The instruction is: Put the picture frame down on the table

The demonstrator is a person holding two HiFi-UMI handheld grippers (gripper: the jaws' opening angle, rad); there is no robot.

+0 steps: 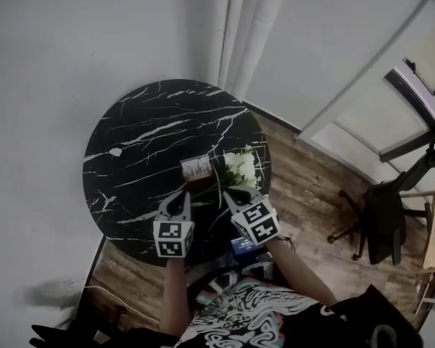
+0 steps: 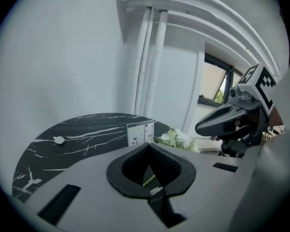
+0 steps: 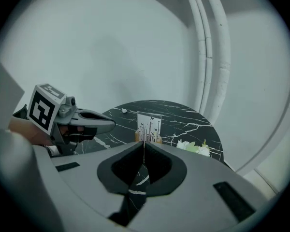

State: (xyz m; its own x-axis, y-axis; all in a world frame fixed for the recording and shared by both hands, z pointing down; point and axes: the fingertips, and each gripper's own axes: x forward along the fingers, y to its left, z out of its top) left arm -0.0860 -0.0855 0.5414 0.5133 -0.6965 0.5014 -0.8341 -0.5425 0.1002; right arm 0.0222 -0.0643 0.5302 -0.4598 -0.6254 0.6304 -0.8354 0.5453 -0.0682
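Note:
A small picture frame with a white print stands upright on the round black marble table, beside a bunch of white flowers. It also shows in the left gripper view as the frame and in the right gripper view as the frame, past the jaw tips and apart from them. My left gripper and right gripper hover side by side over the table's near edge, both shut with nothing between the jaws. Each points toward the frame, the left gripper and the right gripper.
A small white scrap lies on the table's left part. White pipes run up the wall behind the table. A dark office chair stands on the wood floor at the right, near a window.

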